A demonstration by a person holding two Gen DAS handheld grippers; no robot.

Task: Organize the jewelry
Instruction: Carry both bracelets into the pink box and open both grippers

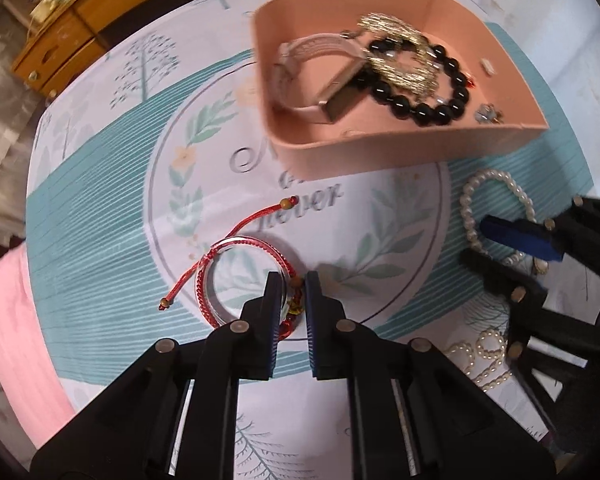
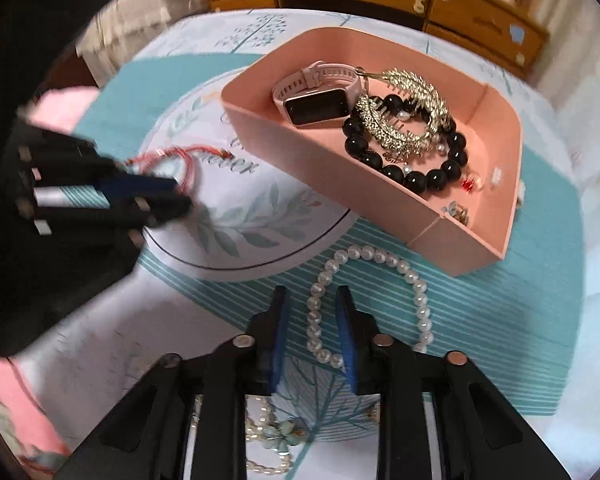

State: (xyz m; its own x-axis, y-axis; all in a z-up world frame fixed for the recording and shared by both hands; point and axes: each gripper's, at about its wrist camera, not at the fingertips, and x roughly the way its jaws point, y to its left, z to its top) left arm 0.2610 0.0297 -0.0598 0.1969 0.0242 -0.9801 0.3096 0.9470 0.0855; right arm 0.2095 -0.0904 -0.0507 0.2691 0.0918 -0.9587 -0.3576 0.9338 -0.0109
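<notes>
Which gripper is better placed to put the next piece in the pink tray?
Left, probably. The left gripper already straddles the red cord bracelet, jaws nearly shut. The right gripper only brackets the pearl bracelet, jaws wider. Pink tray lies ahead.

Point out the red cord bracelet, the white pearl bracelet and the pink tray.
Red braided cord bracelet (image 1: 204, 276), left wrist view, left side of loop.
White pearl bead bracelet (image 2: 314, 312), right wrist view, left strand of beads.
Pink rectangular plastic tray (image 2: 320, 168), right wrist view, near outer wall.
</notes>
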